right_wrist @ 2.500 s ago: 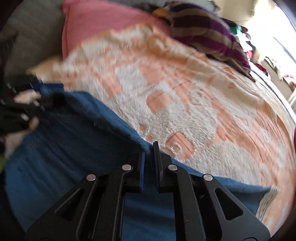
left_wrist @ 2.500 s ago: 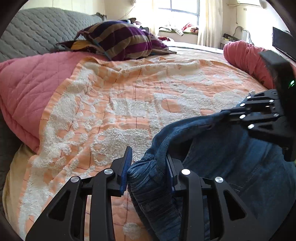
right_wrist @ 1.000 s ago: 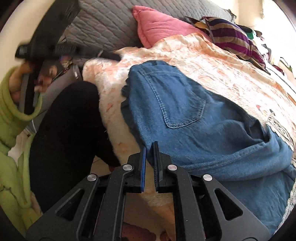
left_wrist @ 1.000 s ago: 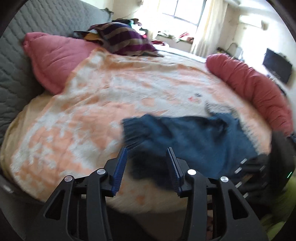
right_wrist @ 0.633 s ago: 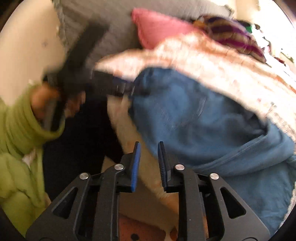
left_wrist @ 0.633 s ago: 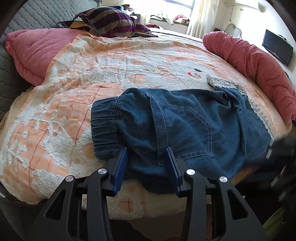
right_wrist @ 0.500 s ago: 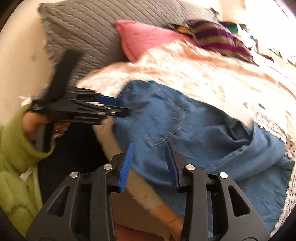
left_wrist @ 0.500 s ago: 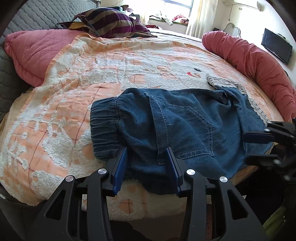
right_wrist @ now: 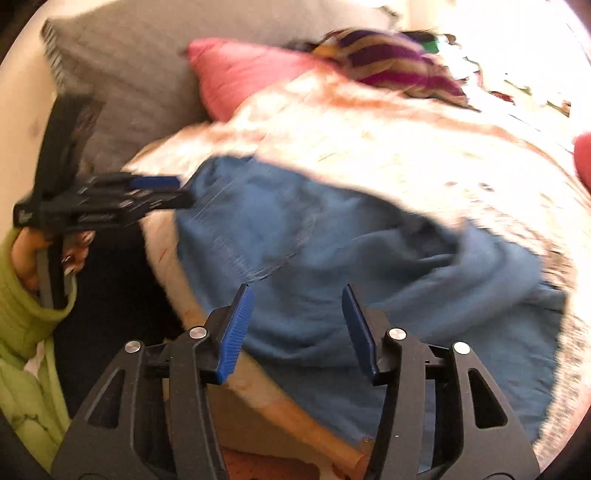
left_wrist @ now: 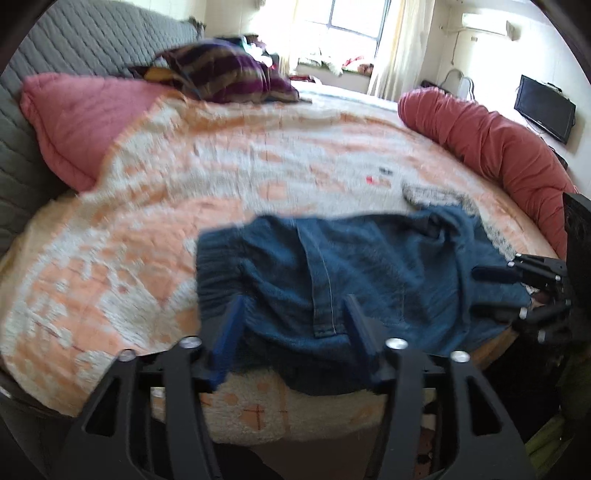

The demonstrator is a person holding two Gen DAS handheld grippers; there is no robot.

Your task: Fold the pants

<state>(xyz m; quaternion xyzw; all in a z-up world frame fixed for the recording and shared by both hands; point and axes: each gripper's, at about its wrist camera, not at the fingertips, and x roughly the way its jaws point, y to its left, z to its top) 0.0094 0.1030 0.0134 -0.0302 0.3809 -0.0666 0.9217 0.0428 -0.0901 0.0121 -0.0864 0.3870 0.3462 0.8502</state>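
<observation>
- The left tongs (left_wrist: pixel 291 328) are seen at the bottom of the left wrist view, jaws apart and just widened, hung over the near edge of the blue denim pants (left_wrist: pixel 354 280); the pads are not pressed on the cloth, though the blur leaves contact uncertain.
- The right tongs (right_wrist: pixel 297 325) are likewise shown spread, having just been opening, with nothing clamped; denim is seen beyond and between the blue pads (right_wrist: pixel 236 328).
- The pants are laid folded at the near edge of the bed, on an orange-and-white blanket (left_wrist: pixel 177 192), waistband toward 9 o'clock in the left wrist view and a lace-trimmed hem toward 2 o'clock.
- In the left wrist view the right tongs are caught at 3 o'clock, at the pants' right edge; in the right wrist view the left tongs are found at 9 o'clock, held by a hand (right_wrist: pixel 27 254) in a green sleeve (right_wrist: pixel 22 332).
- Farther back, a pink pillow (left_wrist: pixel 81 114) is seen at 10 o'clock and a red bolster (left_wrist: pixel 491 140) at 2 o'clock.
- A striped purple cloth (left_wrist: pixel 221 77) is heaped at 12 o'clock before a grey quilted headboard (left_wrist: pixel 88 40).
- A window (left_wrist: pixel 358 18) and a dark screen (left_wrist: pixel 545 107) are made out on the far walls.
</observation>
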